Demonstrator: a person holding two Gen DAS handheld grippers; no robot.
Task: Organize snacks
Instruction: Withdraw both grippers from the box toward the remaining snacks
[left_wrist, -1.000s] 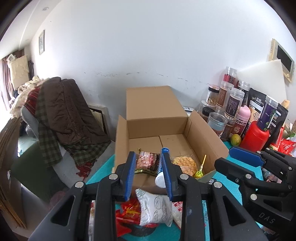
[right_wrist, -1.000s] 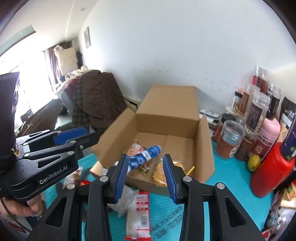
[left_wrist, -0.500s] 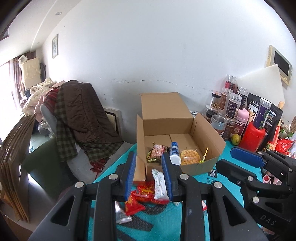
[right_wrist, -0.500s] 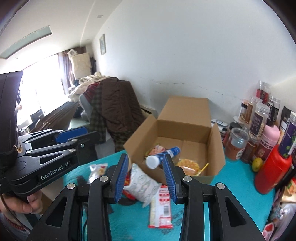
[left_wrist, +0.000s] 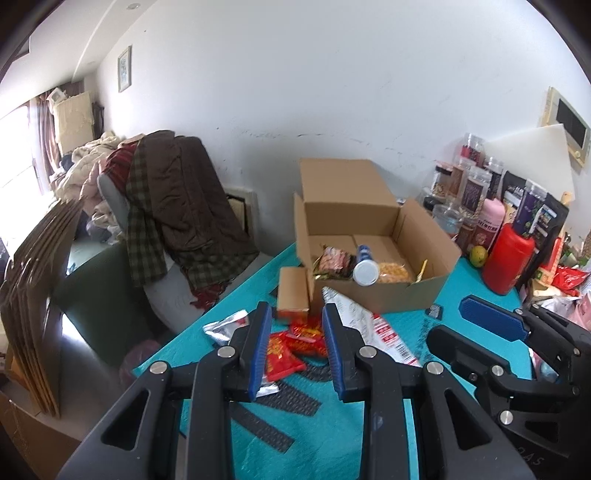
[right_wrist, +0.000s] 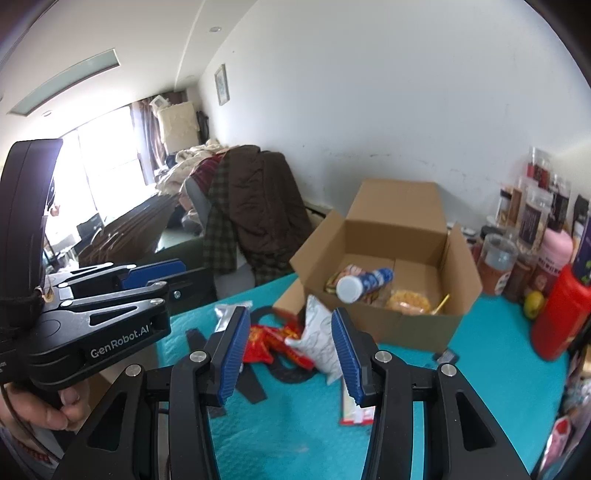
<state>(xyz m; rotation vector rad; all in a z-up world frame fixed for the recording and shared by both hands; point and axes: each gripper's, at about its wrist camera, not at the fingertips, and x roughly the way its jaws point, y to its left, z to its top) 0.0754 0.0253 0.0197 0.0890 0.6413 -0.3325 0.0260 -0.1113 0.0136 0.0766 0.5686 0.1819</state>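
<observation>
Snacks are seen scattered on a teal table (left_wrist: 424, 435) in front of an open cardboard box (left_wrist: 424, 236), which stands near the wall with its flaps raised. Inside the box a blue-and-white tube (right_wrist: 364, 282) is propped at a tilt, its white cap toward the cameras, beside a reddish packet (left_wrist: 332, 260) and a yellow snack bag (left_wrist: 397, 271). Just outside the box's front wall, a white patterned pouch (right_wrist: 321, 338) is leaned over a heap of red wrappers (left_wrist: 291, 347), and a silver sachet (left_wrist: 225, 326) is laid apart to the left. A flat red-and-white packet (right_wrist: 354, 404) is stretched along the mat close to the pouch.

The left gripper (left_wrist: 293, 347) is held above the red wrappers with its blue pads drawn as near together as they get, nothing being caught between them. The right gripper (right_wrist: 290, 345) is poised over the same heap with its jaws opening; the white pouch is framed between the pads but is not touched by either. A hand (right_wrist: 40, 406) is glimpsed on the left gripper's handle.

To the right of the box, a red bottle (left_wrist: 508, 258), a pink bottle (left_wrist: 491, 225) and a lime (left_wrist: 478, 254) are crowded among clear jars (left_wrist: 469, 184). A chair draped with a brown coat (left_wrist: 184, 195) is placed beyond the table's left edge.
</observation>
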